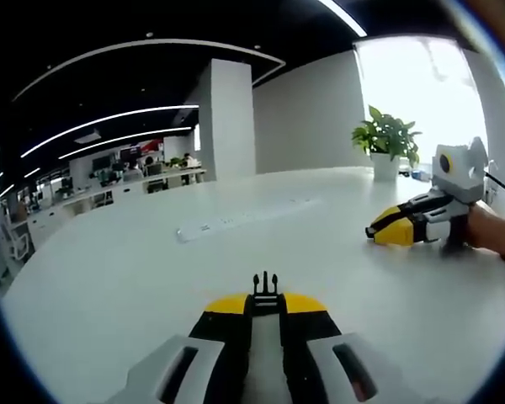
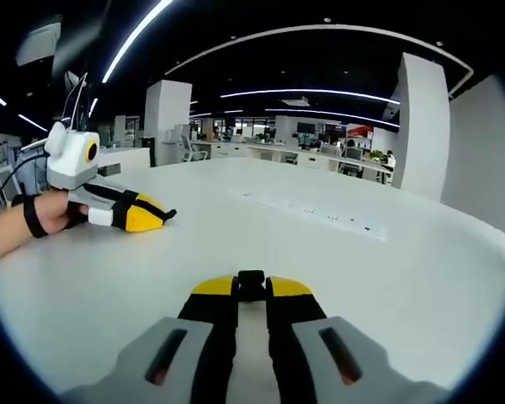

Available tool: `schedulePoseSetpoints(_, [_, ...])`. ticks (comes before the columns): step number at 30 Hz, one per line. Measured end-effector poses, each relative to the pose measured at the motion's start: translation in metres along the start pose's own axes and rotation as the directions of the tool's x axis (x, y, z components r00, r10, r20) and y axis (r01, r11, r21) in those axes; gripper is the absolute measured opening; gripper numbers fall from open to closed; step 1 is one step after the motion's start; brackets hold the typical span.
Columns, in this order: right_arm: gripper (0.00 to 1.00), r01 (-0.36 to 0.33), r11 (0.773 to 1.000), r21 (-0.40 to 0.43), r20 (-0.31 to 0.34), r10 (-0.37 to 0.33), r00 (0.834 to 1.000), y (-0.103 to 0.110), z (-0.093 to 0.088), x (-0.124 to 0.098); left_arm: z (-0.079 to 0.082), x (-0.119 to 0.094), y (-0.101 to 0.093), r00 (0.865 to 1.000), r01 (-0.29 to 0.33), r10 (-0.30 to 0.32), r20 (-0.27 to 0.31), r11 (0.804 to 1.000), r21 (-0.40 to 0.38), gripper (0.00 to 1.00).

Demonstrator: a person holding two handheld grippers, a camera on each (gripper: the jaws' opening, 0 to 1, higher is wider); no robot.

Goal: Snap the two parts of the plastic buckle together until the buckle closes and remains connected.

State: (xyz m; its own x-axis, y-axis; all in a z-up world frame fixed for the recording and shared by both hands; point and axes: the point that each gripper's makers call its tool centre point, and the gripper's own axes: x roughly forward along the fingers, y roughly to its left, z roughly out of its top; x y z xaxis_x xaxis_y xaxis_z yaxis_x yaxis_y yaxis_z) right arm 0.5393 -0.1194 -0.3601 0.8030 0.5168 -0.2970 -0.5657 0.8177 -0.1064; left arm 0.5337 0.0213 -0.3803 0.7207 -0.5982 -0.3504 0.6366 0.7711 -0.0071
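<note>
The left gripper (image 1: 266,310) is clenched on the pronged half of the buckle (image 1: 265,288), whose dark prongs stick out past the yellow fingertips and point forward along the jaws, low over the white table (image 1: 135,278). The right gripper (image 2: 251,290) is likewise closed on the socket half of the buckle (image 2: 252,280), a small black block just showing between its tips. Each view catches the other tool off to one side: in the left gripper view the right gripper lies to the right, well apart, held by a hand (image 1: 488,229); in the right gripper view the left gripper sits far to the left. So the two halves are well apart and roughly facing across the table. Neither is clearly nearer. The coming move likely calls for bringing both inward and lining the prongs' long axis up with the socket's mouth. Beyond them lie a white power strip (image 1: 236,220) and a potted plant (image 1: 385,143).
</note>
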Motion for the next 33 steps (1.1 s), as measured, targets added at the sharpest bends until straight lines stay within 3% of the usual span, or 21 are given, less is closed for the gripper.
schedulePoseSetpoints(14, [0.11, -0.034, 0.999, 0.023, -0.001, 0.034, 0.999, 0.016, 0.008, -0.008, 0.004, -0.003, 0.004, 1.0, 0.01, -0.009, 0.005, 0.999, -0.053, 0.11])
schedulePoseSetpoints(22, [0.11, -0.06, 0.998, 0.013, -0.023, 0.06, 0.998, 0.021, 0.004, -0.008, 0.008, -0.01, 0.006, 1.0, 0.008, -0.006, 0.024, 0.997, -0.082, 0.11])
schedulePoseSetpoints(29, [0.11, -0.069, 0.997, 0.036, -0.026, 0.07, 0.997, 0.022, 0.005, -0.011, 0.009, -0.008, 0.007, 1.0, 0.011, -0.01, 0.007, 0.995, -0.1, 0.1])
schedulePoseSetpoints(33, [0.11, -0.078, 0.996, 0.039, -0.027, 0.079, 0.996, 0.023, 0.007, -0.013, 0.016, -0.01, 0.008, 1.0, 0.025, -0.022, 0.021, 0.988, -0.155, 0.1])
